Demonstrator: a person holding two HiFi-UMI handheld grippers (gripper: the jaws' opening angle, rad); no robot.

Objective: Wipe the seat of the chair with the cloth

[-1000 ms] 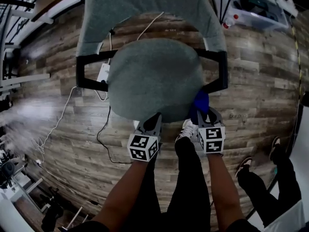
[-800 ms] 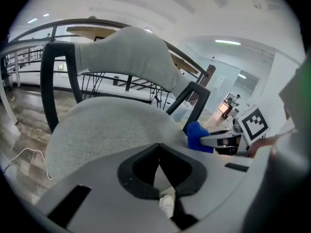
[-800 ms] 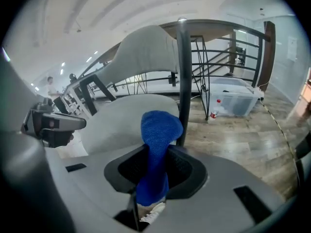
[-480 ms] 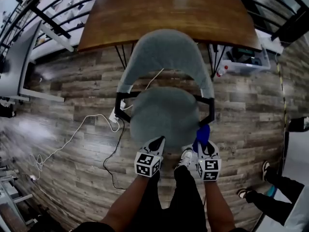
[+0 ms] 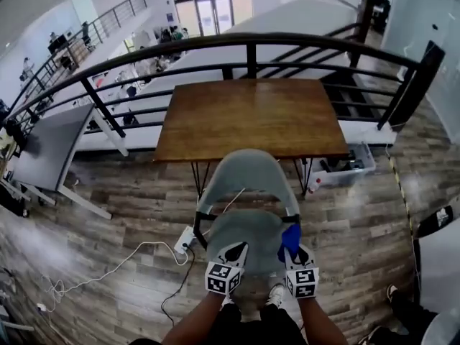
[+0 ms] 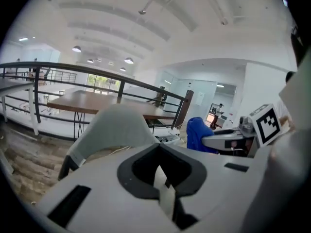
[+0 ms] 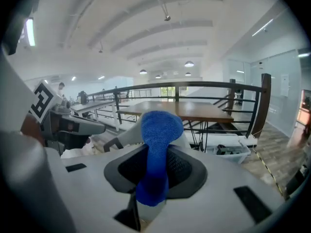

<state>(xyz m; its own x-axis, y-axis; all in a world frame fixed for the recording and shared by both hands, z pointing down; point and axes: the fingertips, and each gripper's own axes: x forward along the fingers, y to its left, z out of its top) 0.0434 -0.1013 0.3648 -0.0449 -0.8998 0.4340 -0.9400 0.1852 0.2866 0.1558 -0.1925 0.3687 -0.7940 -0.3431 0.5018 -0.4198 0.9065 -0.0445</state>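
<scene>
At the near edge of the chair (image 5: 244,175), both tools sit side by side just over the front of the seat (image 5: 241,234). The right gripper (image 5: 295,253) is clamped on the cloth (image 5: 290,239): a blue knit rag, bunched into a thick wad that stands up out of the jaws, with a short tail hanging below them. It sits at the seat's right front corner, beside the armrest; contact with the padding can't be confirmed from any view. The left gripper (image 5: 236,249) has its jaws pressed together on nothing and is near the seat's front middle. Both gripper views look out level across the room, toward the backrest and the wooden table (image 5: 251,117), so the cloth is probably not bearing down on the seat now. Judgement: this is a pause at the start of a wiping stroke or between strokes. The next move calls for tipping the right tool down, pressing the wad onto the grey padding and sweeping across. The seat is round, grey, fabric-covered, with no visible dirt.
</scene>
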